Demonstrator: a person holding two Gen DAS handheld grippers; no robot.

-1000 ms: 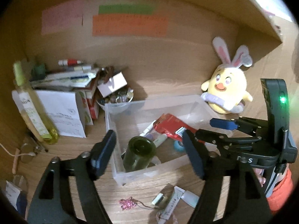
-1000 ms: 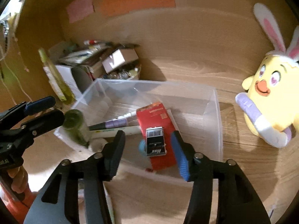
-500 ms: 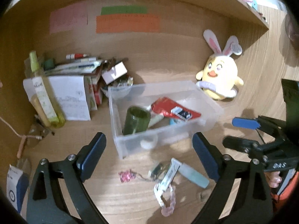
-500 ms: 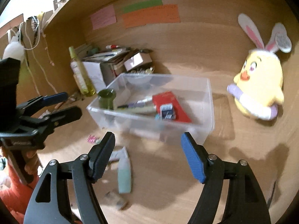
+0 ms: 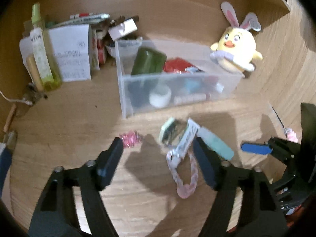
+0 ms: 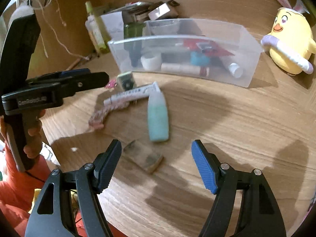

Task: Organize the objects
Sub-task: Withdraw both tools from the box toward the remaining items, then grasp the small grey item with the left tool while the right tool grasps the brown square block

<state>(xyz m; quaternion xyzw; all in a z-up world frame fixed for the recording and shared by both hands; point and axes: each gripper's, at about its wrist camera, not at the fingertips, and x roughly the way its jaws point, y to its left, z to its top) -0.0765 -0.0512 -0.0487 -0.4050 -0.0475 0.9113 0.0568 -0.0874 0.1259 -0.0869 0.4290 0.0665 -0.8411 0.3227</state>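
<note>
A clear plastic bin (image 5: 227,86) (image 6: 250,59) holds a green cup (image 5: 148,63), a red packet (image 5: 175,67), tubes and a white roll. In front of it on the wood desk lie a teal bottle (image 6: 158,116) (image 5: 217,143), a white tube (image 6: 132,94) (image 5: 187,136), a pink bracelet (image 5: 185,175), a pink clip (image 5: 131,139), a small green-edged box (image 6: 126,80) and a brown flat block (image 6: 144,156). My left gripper (image 5: 158,160) is open and empty above the loose items. My right gripper (image 6: 156,164) is open and empty, just short of the brown block.
A yellow bunny plush (image 5: 235,51) (image 6: 290,45) sits right of the bin. A green bottle (image 5: 42,55), papers, pens and small boxes pile up at the back left. A wooden back wall and side walls enclose the desk.
Both grippers have pulled back from the bin toward the desk's front and lowered. The loose items in front of the bin now fill the views. Both stay open.
</note>
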